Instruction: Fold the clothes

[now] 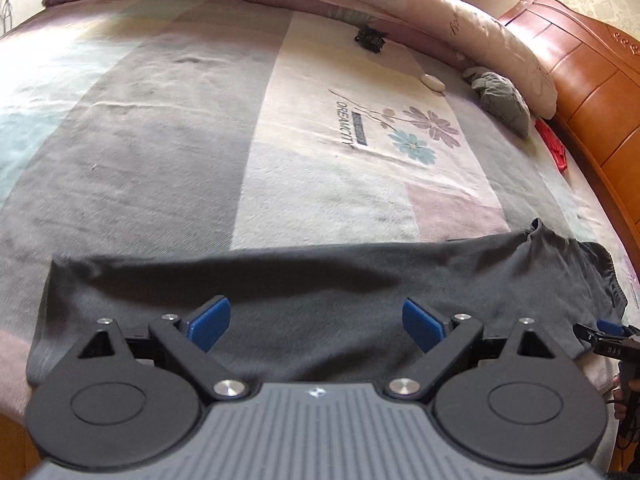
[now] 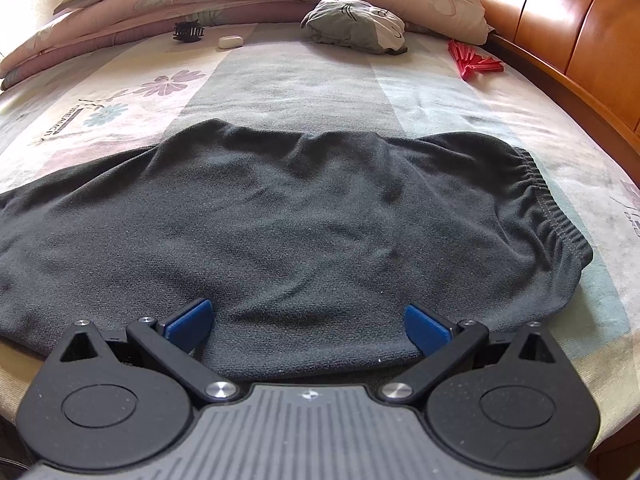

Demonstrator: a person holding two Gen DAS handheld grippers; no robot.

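Bright daylight over my bed sheet (image 1: pixel 160 128), glare on the wooden headboard (image 2: pixel 560 12), soft shadows, strong fisheye bending at edges, corners dark and blurred

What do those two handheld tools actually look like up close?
Both look alike. The left tool and the right tool each have two blue flat fingertips on black hinged links with silver pivot bolts. Behind them sit two round black discs and a grey ribbed body bearing a small white logo.
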